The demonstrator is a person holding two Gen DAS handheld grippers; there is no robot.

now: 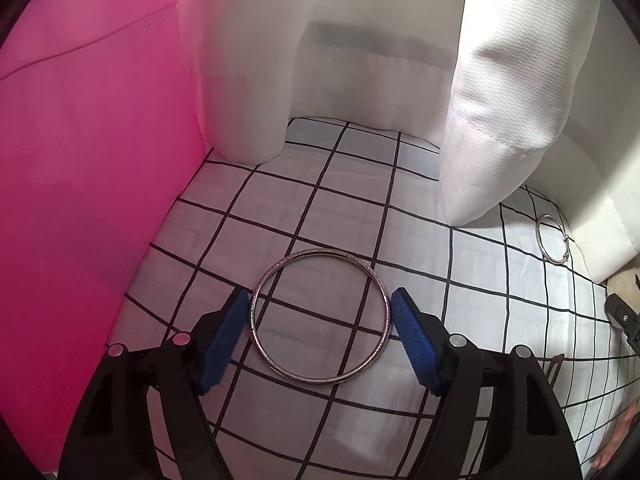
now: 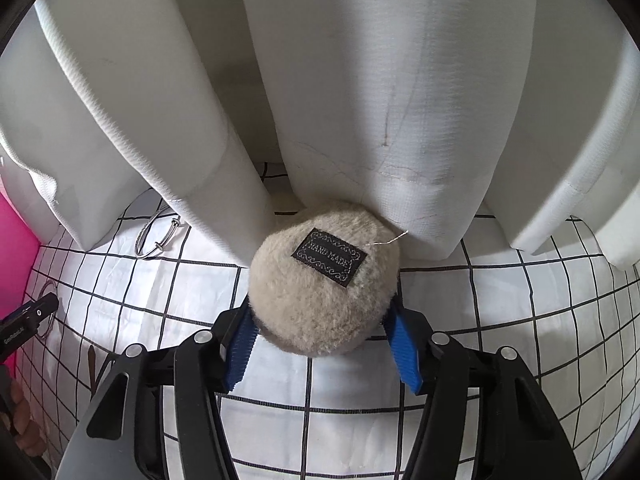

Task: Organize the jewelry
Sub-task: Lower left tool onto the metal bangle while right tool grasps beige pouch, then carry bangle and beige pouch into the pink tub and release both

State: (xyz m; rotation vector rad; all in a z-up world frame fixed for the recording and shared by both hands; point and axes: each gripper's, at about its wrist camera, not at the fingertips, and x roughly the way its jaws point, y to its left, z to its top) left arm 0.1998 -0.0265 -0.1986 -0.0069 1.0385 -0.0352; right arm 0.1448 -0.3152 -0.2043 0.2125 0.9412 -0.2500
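Both the left gripper and the right gripper are black plastic frames with angular cut-outs and round silver screw heads at the pivots. Ribbed blue pads line the jaws. Bare skin shows at the frame edge.

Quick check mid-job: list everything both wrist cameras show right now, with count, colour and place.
Bangle: one, silver, flat on the grid cloth between the left jaws.
Wire bracelet: one, silver, on the cloth at the foot of the curtain, left in the right wrist view.
Plush pouch: one, beige with a black HAND MADE label, between the right jaws.
Grid cloth: one, white with black lines, under everything.
Curtain: white folds, behind the cloth.
Pink panel: one, left side.
Left gripper: black with blue pads, jaws open around the bangle.
Right gripper: same colours, jaws against the pouch.
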